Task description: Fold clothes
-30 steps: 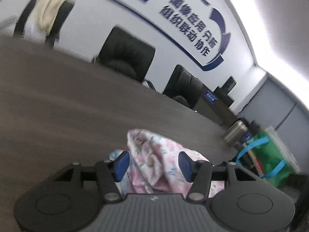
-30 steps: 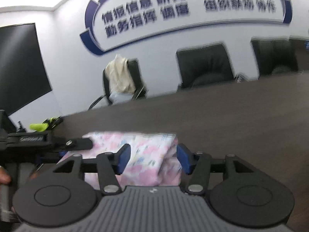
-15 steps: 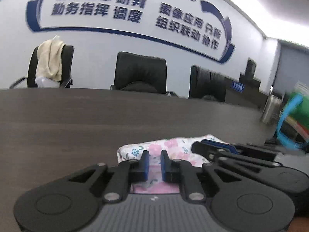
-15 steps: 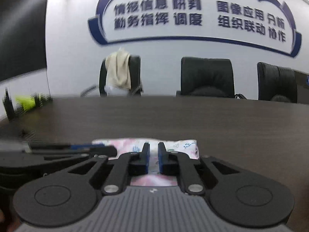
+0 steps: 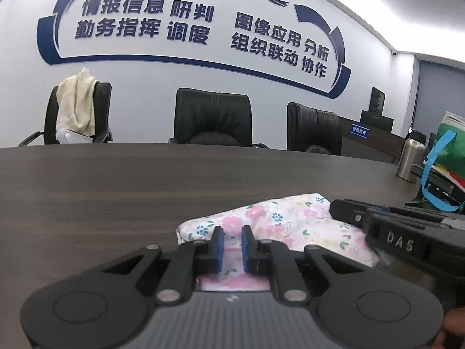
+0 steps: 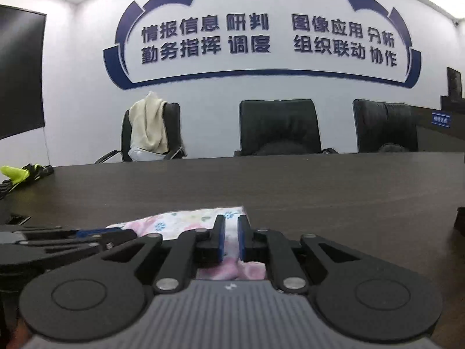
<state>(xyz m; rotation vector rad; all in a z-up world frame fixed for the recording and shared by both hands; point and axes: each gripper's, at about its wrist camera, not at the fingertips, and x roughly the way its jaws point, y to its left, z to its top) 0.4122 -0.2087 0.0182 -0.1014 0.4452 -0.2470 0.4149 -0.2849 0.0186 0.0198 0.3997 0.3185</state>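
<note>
Left wrist view first: my left gripper (image 5: pixel 232 242) has just been closing and now pinches a fold of the floral garment (image 5: pixel 279 224) between its blue pads, near the cloth's left end. From the right wrist, my right gripper (image 6: pixel 231 237) has likewise just been closing and is clamped on the same garment (image 6: pixel 186 219) near its right end. The garment lies bunched on the dark wooden table (image 5: pixel 116 192), close to the near edge, with both grippers side by side on it. Further right on the table I see a steel bottle (image 5: pixel 410 157) and a green bag (image 5: pixel 449 157). Beyond the table stand three black chairs (image 5: pixel 213 119), one draped with a cream cloth (image 5: pixel 77 101), before a white wall with blue lettering (image 5: pixel 189 26)
</note>
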